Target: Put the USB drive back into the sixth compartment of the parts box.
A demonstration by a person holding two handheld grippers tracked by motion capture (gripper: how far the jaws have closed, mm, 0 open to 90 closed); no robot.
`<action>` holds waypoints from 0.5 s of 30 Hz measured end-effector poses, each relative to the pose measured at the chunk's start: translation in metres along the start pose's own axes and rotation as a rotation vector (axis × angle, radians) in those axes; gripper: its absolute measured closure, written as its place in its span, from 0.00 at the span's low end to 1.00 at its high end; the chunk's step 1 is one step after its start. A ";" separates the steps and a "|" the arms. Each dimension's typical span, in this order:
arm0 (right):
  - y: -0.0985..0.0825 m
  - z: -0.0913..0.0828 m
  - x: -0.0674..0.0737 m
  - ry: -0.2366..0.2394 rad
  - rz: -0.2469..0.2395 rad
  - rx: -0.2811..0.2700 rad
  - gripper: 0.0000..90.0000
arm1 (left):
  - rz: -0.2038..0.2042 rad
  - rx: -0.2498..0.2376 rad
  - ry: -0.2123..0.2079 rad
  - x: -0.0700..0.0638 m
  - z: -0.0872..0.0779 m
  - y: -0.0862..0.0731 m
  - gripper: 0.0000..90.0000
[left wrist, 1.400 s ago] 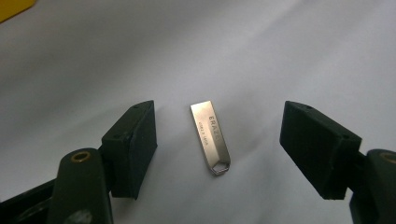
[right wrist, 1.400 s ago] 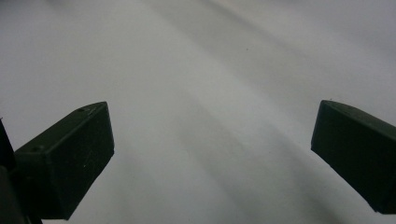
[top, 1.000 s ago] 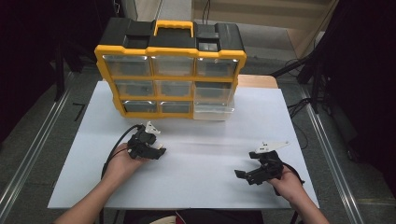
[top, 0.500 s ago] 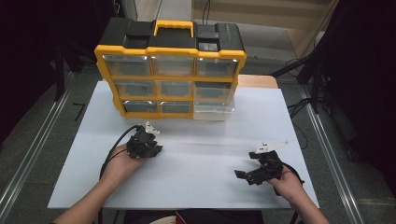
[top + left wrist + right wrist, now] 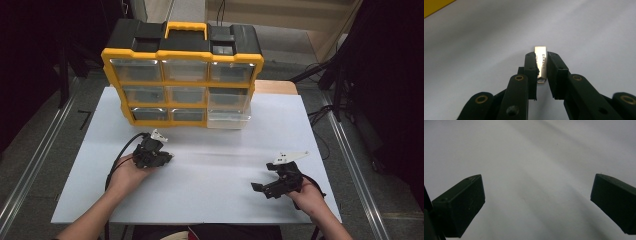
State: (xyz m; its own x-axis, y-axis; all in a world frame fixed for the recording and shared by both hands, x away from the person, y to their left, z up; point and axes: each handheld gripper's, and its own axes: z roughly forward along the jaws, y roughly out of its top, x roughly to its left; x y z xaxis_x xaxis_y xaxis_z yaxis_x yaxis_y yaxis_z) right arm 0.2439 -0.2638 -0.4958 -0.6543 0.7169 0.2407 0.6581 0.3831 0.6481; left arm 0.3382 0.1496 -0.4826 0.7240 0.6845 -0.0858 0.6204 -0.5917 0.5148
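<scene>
- Eraser (image 5: 541, 65), one piece printed "ERASER", lay on the white table (image 5: 210, 200), near the front of the drawer cabinet (image 5: 182, 80).
- Left gripper (image 5: 541, 67) had just closed, pads clamping the eraser's sides.
- Right gripper (image 5: 262, 189), farther from the cabinet, stood spread, holding nothing.
- Cabinet: yellow-black, nine clear drawers.

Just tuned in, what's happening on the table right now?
A person holds a gripper in each hand over a white table. The left gripper has just closed on a small eraser lying on the table in front of the yellow drawer organizer. The right gripper sits open with nothing between its jaws.
</scene>
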 end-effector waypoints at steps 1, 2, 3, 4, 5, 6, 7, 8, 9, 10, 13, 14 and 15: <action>0.000 0.000 0.000 0.000 0.000 0.001 0.00 | 0.004 -0.006 -0.007 0.000 -0.001 0.000 0.88; 0.000 0.000 0.000 0.000 -0.001 0.001 0.00 | 0.004 -0.011 -0.011 -0.001 -0.001 0.000 0.88; 0.000 0.000 0.000 0.001 -0.001 0.002 0.00 | 0.006 -0.015 -0.022 -0.001 -0.002 0.001 0.88; 0.000 0.000 0.000 0.001 -0.001 0.001 0.00 | 0.007 -0.017 -0.026 -0.001 -0.004 0.001 0.88; 0.000 0.000 0.000 0.001 -0.002 0.002 0.00 | 0.009 -0.023 -0.034 -0.002 -0.004 0.002 0.88; 0.000 0.000 0.000 0.001 -0.002 0.002 0.00 | 0.012 -0.026 -0.040 -0.002 -0.005 0.002 0.88; 0.000 0.000 0.000 0.001 -0.002 0.002 0.00 | 0.013 -0.024 -0.041 -0.003 -0.006 0.002 0.88; 0.000 0.000 0.000 0.001 -0.002 0.003 0.00 | 0.017 -0.027 -0.046 -0.003 -0.007 0.002 0.88; 0.000 0.000 0.000 0.001 -0.003 0.003 0.00 | 0.019 -0.029 -0.052 -0.003 -0.008 0.002 0.88; 0.000 0.000 0.000 0.001 -0.003 0.003 0.00 | 0.017 -0.034 -0.060 -0.003 -0.008 0.003 0.88; 0.000 0.000 0.000 0.002 -0.004 0.003 0.00 | 0.026 -0.033 -0.073 -0.004 -0.009 0.003 0.88; 0.000 0.000 0.000 0.002 -0.003 0.003 0.00 | 0.033 -0.032 -0.076 -0.004 -0.009 0.003 0.88; 0.000 0.000 0.000 0.002 -0.003 0.003 0.00 | 0.031 -0.038 -0.079 -0.005 -0.009 0.003 0.88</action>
State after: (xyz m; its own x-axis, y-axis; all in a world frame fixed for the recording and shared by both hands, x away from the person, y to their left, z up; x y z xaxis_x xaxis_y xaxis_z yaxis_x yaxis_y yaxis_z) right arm 0.2438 -0.2634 -0.4960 -0.6570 0.7147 0.2397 0.6573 0.3874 0.6465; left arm 0.3335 0.1481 -0.4726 0.7654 0.6291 -0.1355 0.5863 -0.5950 0.5498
